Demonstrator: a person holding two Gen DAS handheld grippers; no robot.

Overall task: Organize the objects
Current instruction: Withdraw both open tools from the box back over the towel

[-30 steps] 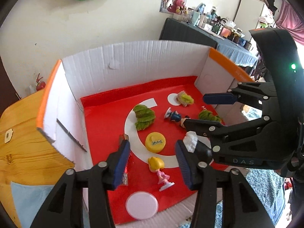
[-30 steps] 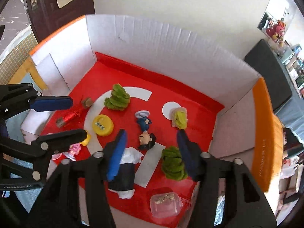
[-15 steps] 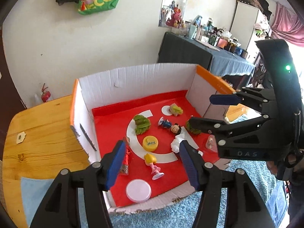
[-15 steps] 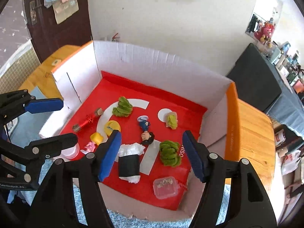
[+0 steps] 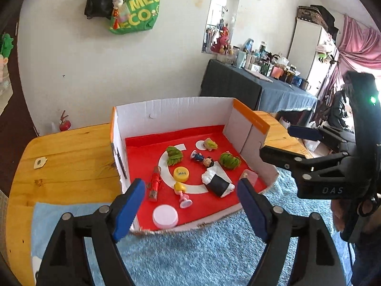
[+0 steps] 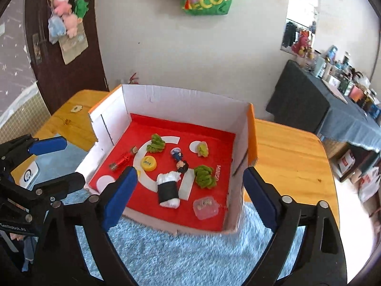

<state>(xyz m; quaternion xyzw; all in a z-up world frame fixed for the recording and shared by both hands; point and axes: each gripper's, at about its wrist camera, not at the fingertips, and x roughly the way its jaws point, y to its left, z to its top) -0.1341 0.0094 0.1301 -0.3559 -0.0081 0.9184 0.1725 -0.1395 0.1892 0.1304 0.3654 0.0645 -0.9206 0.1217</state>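
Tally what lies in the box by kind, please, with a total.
Green leafy toys: 3
Figurines: 2
Round lids or caps: 2
Red tube: 1
Black-and-white roll: 1
Clear plastic case: 1
Total: 10

Both grippers pulled back & up from the box [image 5: 181, 109]: left gripper [image 5: 190, 205] & right gripper [image 6: 190, 195] jaws have just been opening, now wide w/ nothing between; sushi toy [image 6: 167, 188] left lying inside.
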